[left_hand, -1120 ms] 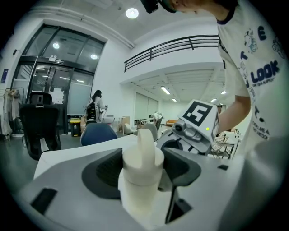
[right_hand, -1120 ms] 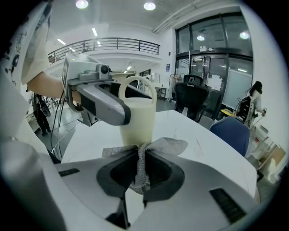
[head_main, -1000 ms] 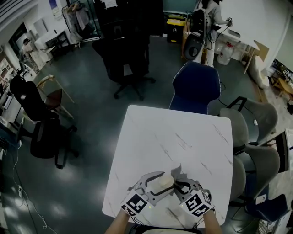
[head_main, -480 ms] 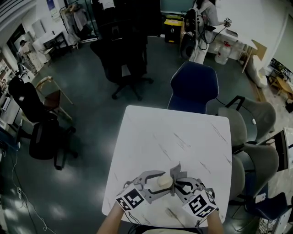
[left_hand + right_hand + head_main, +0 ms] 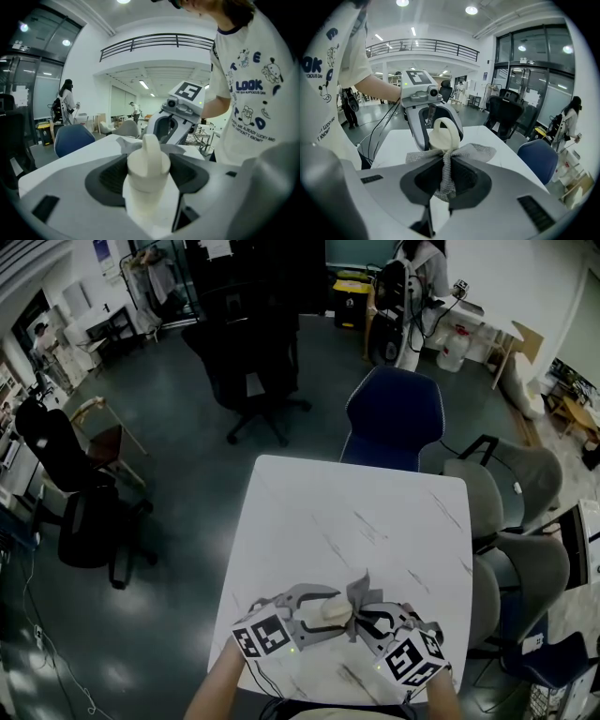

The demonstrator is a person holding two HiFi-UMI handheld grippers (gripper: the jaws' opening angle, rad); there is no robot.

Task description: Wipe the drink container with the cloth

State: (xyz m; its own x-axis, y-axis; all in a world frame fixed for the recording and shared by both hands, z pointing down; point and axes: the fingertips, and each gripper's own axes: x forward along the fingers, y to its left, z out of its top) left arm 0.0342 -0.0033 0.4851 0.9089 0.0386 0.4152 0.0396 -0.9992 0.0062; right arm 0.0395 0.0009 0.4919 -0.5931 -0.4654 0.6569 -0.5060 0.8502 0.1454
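A cream drink container (image 5: 330,612) with a loop handle on its lid is held sideways above the near edge of the white table (image 5: 356,521). My left gripper (image 5: 317,616) is shut on the container (image 5: 146,176), its lid pointing away toward the other gripper. My right gripper (image 5: 361,622) is shut on a grey cloth (image 5: 360,594). In the right gripper view the cloth (image 5: 449,164) hangs pinched between the jaws and spreads against the container's lid (image 5: 443,133). The two grippers face each other closely.
A blue chair (image 5: 394,418) stands at the table's far edge and grey chairs (image 5: 506,521) along its right side. Black office chairs (image 5: 248,362) stand farther off on the dark floor. A person (image 5: 412,287) stands at the far wall.
Both grippers have shifted slightly left with the container and cloth still held together. The cloth has risen a little over the container's top.
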